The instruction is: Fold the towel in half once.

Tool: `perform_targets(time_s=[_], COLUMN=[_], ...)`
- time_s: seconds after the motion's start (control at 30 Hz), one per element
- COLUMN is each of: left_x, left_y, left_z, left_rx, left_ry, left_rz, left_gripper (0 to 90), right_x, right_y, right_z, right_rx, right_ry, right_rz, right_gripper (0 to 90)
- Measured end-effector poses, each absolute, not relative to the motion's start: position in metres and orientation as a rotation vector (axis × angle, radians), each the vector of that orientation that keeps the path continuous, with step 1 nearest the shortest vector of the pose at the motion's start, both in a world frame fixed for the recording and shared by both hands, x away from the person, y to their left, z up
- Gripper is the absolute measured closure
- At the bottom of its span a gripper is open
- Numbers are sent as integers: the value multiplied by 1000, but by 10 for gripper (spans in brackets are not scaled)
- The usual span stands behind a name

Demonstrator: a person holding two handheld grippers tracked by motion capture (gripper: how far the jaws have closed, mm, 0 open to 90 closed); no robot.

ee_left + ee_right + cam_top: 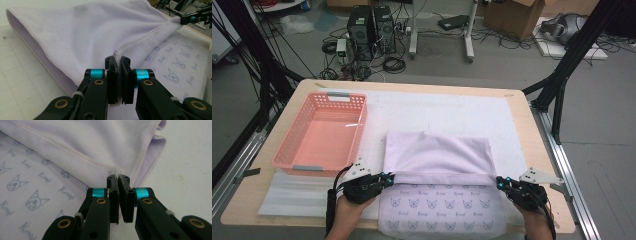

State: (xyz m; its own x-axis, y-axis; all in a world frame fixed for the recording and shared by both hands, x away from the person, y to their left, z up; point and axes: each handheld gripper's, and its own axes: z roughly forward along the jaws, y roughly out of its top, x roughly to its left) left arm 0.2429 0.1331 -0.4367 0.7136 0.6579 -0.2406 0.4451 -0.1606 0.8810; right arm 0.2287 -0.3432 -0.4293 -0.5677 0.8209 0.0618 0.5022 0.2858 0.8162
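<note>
A pale lilac towel lies on the white mat, its plain side folded over toward me; the printed side with small cat faces shows near the front edge. My left gripper is shut on the folded edge's left corner. My right gripper is shut on the right corner. Between them the hem runs stretched in a straight line. In the left gripper view the right gripper pinches the far end of that hem.
A pink plastic basket stands empty at the left of the table, close to my left gripper. The white mat covers the wooden tabletop. Beyond the table are computer towers, cables and a cardboard box.
</note>
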Motion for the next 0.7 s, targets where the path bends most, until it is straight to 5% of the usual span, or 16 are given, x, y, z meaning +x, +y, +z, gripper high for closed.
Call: perform_targets(time_s=[0.7], left_x=[203], left_y=[142], left_z=[-435], left_rx=[1813], left_ry=[834], left_rz=[185], left_gripper=[852], right_x=[188], right_y=[-345], right_z=[-428], right_rx=[1170], right_ry=[2238], right_rz=[1154], right_gripper=[870])
